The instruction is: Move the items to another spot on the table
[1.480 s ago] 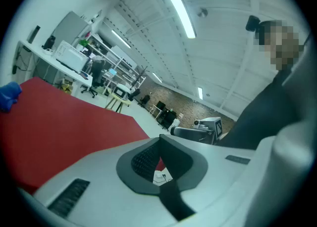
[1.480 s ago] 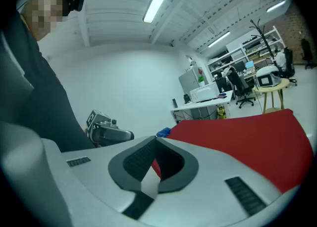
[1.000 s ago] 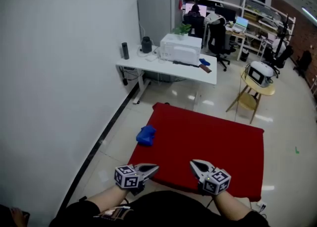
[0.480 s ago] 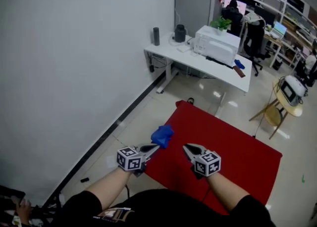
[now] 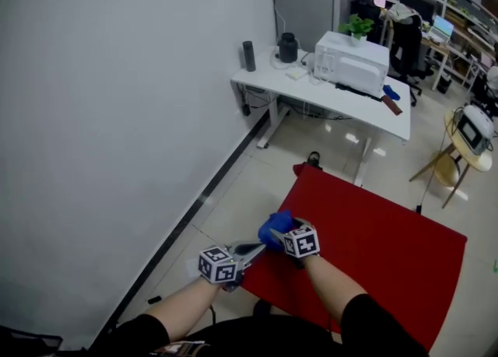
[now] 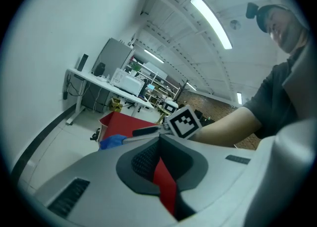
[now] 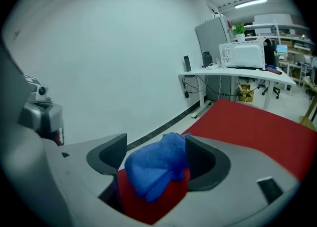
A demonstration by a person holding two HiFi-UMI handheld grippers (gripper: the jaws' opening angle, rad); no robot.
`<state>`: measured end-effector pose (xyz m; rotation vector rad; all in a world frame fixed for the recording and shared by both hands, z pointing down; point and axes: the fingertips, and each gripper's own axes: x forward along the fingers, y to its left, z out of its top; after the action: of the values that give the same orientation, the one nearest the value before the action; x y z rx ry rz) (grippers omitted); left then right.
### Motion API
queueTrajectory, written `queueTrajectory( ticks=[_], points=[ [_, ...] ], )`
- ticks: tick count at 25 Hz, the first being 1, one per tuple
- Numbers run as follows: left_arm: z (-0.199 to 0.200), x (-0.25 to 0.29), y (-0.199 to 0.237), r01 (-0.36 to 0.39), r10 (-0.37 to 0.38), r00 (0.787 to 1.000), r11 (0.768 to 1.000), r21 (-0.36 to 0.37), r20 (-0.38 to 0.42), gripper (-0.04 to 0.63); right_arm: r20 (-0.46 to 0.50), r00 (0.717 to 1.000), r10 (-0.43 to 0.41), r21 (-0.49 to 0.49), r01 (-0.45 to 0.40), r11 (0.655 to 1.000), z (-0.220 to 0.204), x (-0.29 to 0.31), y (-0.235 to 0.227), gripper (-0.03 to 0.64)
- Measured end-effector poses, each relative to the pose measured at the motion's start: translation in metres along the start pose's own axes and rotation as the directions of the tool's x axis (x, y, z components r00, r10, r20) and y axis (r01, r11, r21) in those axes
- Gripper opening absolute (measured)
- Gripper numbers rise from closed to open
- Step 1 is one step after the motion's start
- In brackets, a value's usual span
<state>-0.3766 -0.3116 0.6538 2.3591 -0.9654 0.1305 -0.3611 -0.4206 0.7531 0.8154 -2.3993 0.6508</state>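
Observation:
A crumpled blue cloth lies at the near left edge of the red table. My right gripper has reached it. In the right gripper view the cloth sits between the opening jaws of the right gripper; it rests against the right pad and stands clear of the left one. My left gripper hovers just left of the cloth at the table's edge, with its jaws together and nothing in them. The left gripper view shows the blue cloth and the red table ahead of the left gripper.
A white wall runs along the left, with bare floor between it and the table. Beyond the table stands a white desk carrying a printer and dark cylinders. A wooden stool holding a device is at the far right.
Both grippers have moved left and forward to the blue cloth at the table's edge. The right gripper's jaws, shut before, now stand apart around the cloth.

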Motion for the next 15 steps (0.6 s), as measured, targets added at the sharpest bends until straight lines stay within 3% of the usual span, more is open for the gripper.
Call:
queueTrajectory(
  ticks=[3,6,11,15],
  points=[
    [-0.012,-0.012,0.01,0.003,-0.004,1.0,1.0,-0.021,-0.024,-0.008,-0.041,0.994,-0.106,0.003,0.106,0.994,-0.009,0.038,-0.01,0.434],
    [-0.024,-0.028,0.015,0.002,-0.004,0.998,0.999,-0.032,-0.061,-0.008,-0.108,0.979,-0.171,0.002,0.172,0.985,-0.027,0.065,-0.016,0.439],
    [-0.033,-0.047,0.021,0.001,-0.003,0.995,1.0,-0.025,-0.104,-0.008,-0.154,0.973,-0.174,-0.019,0.173,0.985,-0.043,0.088,-0.024,0.437],
    [-0.03,-0.05,0.029,-0.01,0.008,0.994,1.0,-0.017,-0.108,-0.008,-0.133,0.976,-0.173,-0.054,0.167,0.984,-0.04,0.089,-0.022,0.353]
  ],
)
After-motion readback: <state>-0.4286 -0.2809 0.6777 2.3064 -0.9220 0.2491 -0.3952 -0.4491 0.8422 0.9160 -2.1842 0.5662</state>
